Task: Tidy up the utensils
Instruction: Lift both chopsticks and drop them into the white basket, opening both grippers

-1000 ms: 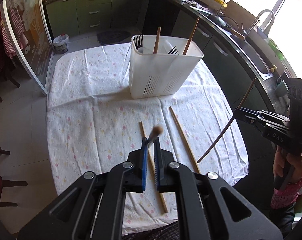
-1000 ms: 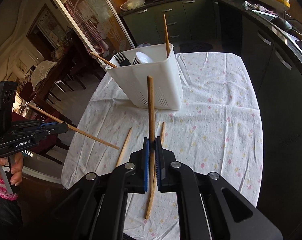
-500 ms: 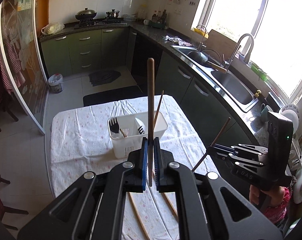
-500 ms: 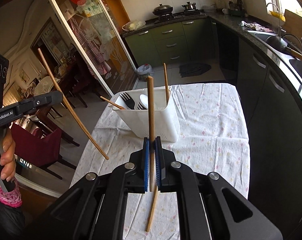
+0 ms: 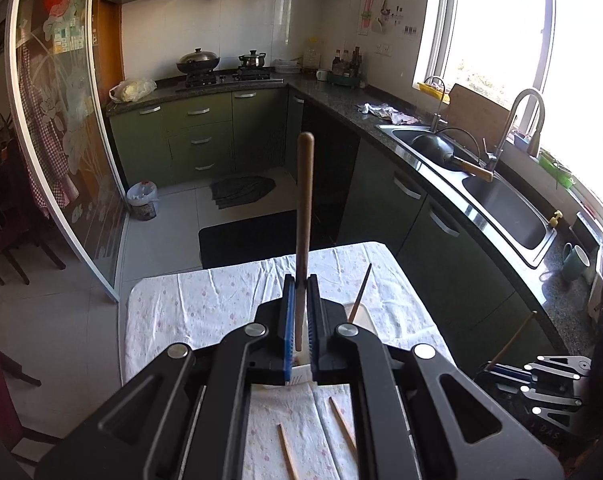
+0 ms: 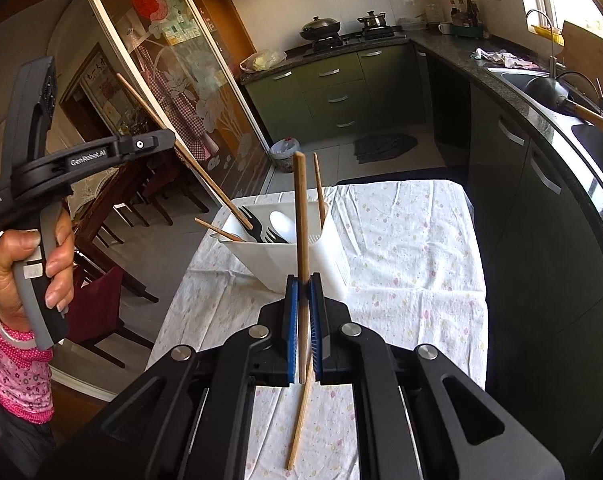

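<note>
My left gripper (image 5: 300, 282) is shut on a wooden chopstick (image 5: 303, 216) that stands upright between its pads. In the right wrist view this gripper (image 6: 169, 142) sits high at the left, and its chopstick (image 6: 181, 148) slants down with the lower tip inside the white utensil holder (image 6: 301, 256). My right gripper (image 6: 303, 282) is shut on another wooden chopstick (image 6: 301, 216), held upright in front of the holder. The holder has black forks (image 6: 257, 228), a white spoon (image 6: 283, 226) and chopsticks in it. The holder is mostly hidden behind my left gripper in the left wrist view.
The table has a white flowered cloth (image 6: 401, 264). Loose chopsticks lie on it near me (image 5: 343, 424) (image 5: 287, 450) (image 6: 299, 420). Green kitchen cabinets (image 5: 205, 136), a counter with a sink (image 5: 501, 200) at right, a glass sliding door (image 5: 61, 140) at left.
My left gripper has risen and tilted up, bringing its chopstick's lower tip into the holder. My right gripper has moved a little closer to the holder, still holding its chopstick.
</note>
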